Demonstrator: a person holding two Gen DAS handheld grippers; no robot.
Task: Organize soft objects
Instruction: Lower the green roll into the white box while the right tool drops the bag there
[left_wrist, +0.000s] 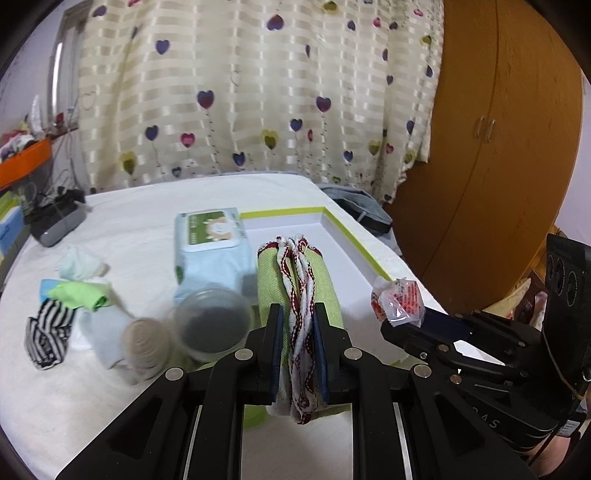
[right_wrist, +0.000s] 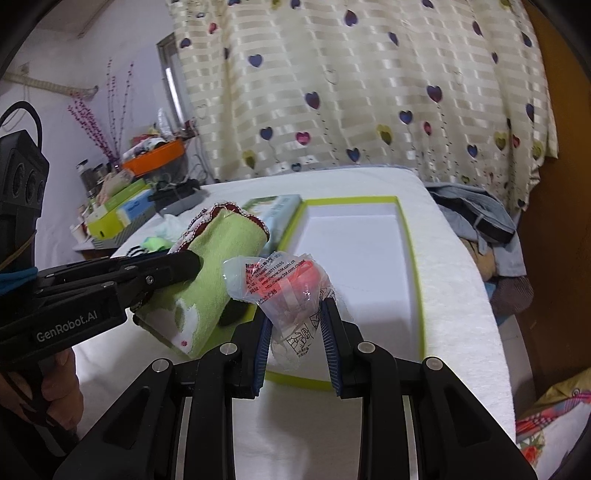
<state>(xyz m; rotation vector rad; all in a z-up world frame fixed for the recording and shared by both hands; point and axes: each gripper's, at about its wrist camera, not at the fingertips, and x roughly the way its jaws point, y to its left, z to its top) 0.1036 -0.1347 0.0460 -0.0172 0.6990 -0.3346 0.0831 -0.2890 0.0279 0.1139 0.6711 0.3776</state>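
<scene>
My left gripper (left_wrist: 298, 314) is shut on a folded green cloth (left_wrist: 330, 291) with red-and-white trim, held above the bed. From the right wrist view the same green cloth (right_wrist: 218, 254) hangs from the left gripper (right_wrist: 184, 264) at the left. My right gripper (right_wrist: 295, 314) is shut on a crinkly clear plastic packet (right_wrist: 284, 291) with red print and something orange inside; in the left wrist view that packet (left_wrist: 397, 301) shows at the right gripper's tip (left_wrist: 400, 325). Ahead lies an open white box with a lime-green rim (right_wrist: 415, 258), nothing in it.
A wet-wipes pack (left_wrist: 210, 243), a clear round container (left_wrist: 214, 321), a rolled beige item (left_wrist: 144, 343), and loose socks and cloths (left_wrist: 70, 302) lie on the white bed (left_wrist: 129, 221). A dark device (left_wrist: 55, 221) sits far left. Clothes (right_wrist: 480, 218) pile at the bed's right edge, before a curtain and wardrobe.
</scene>
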